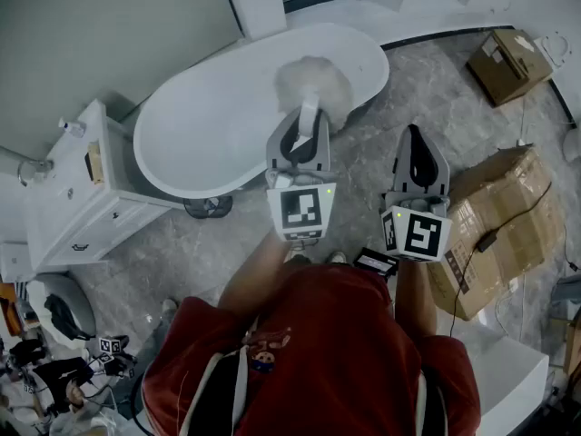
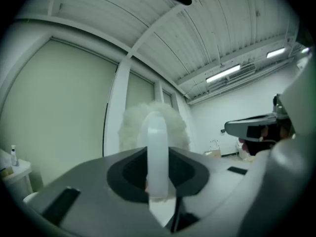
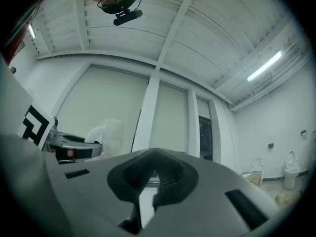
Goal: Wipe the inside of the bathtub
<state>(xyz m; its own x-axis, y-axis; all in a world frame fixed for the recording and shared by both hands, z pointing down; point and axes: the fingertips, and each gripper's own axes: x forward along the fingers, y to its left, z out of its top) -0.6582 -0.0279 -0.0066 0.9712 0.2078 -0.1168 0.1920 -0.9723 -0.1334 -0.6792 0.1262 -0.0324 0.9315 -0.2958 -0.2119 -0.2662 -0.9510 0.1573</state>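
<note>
Head view: white bathtub (image 1: 209, 125) at far left on grey floor (image 1: 381, 134). Large cardboard box (image 1: 499, 216) at right, just beside right tongs (image 1: 416, 148). White cabinet (image 1: 82, 198) at left, against tub. Left tongs (image 1: 307, 125) above tub's near right rim, clenched on white handle (image 2: 158, 152) of fluffy duster (image 1: 313, 82). Duster head over tub's far right inside, contact unclear. Right tongs over floor between tub and box, pressed together, nothing held.

Bright, even light; fisheye warping, dark corners, blurred foregrounds.
</note>
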